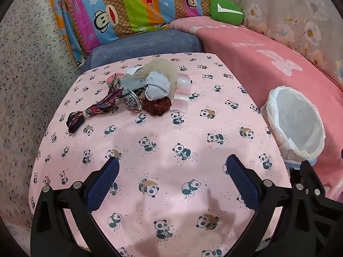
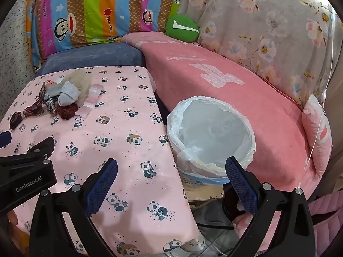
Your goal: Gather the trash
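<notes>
A heap of small things lies at the far side of the panda-print table [image 1: 163, 141]: a grey sock [image 1: 156, 86], a beige net pouf [image 1: 165, 66], a dark red scrunchie [image 1: 157, 106], a patterned cloth strip [image 1: 94, 109] and clear plastic wrapping [image 1: 182, 94]. The same heap [image 2: 64, 96] shows far left in the right wrist view. A bin lined with a white bag [image 2: 211, 132] stands right of the table, also seen as the bin [image 1: 295, 126]. My left gripper [image 1: 172, 163] hovers open over bare tablecloth. My right gripper [image 2: 171, 167] is open above the table's right edge and the bin's near rim.
A pink blanket [image 2: 235, 90] covers the sofa behind the bin. A striped cartoon quilt [image 1: 128, 6], a green cushion [image 1: 226, 10] and a blue cushion [image 1: 145, 42] lie beyond the table. Speckled floor [image 1: 25, 75] is on the left. Cables run under the table edge [image 2: 214, 227].
</notes>
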A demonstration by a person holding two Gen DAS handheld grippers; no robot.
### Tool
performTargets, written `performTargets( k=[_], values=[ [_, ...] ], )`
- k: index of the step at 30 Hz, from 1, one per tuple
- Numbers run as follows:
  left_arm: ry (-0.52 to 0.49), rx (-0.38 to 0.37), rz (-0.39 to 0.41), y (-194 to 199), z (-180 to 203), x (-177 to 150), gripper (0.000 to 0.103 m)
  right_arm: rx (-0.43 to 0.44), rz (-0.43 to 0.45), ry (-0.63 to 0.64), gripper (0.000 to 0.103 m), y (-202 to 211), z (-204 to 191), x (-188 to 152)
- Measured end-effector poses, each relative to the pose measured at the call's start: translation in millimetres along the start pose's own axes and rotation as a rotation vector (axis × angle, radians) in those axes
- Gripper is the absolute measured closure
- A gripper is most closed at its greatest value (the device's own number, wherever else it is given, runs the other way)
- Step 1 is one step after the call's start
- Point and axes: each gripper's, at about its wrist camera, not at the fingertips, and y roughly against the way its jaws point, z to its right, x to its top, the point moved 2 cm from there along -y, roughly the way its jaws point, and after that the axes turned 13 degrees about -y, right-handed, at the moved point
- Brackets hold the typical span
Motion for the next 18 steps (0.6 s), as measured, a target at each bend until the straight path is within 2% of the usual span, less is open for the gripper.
performTargets(
  k=[18],
  values=[
    [0.003,0.008,0.015,5.0,-2.5,1.3,0.008,-0.001,0.001,0.005,0.007,-1.8,-0.1,-1.1]
  ],
)
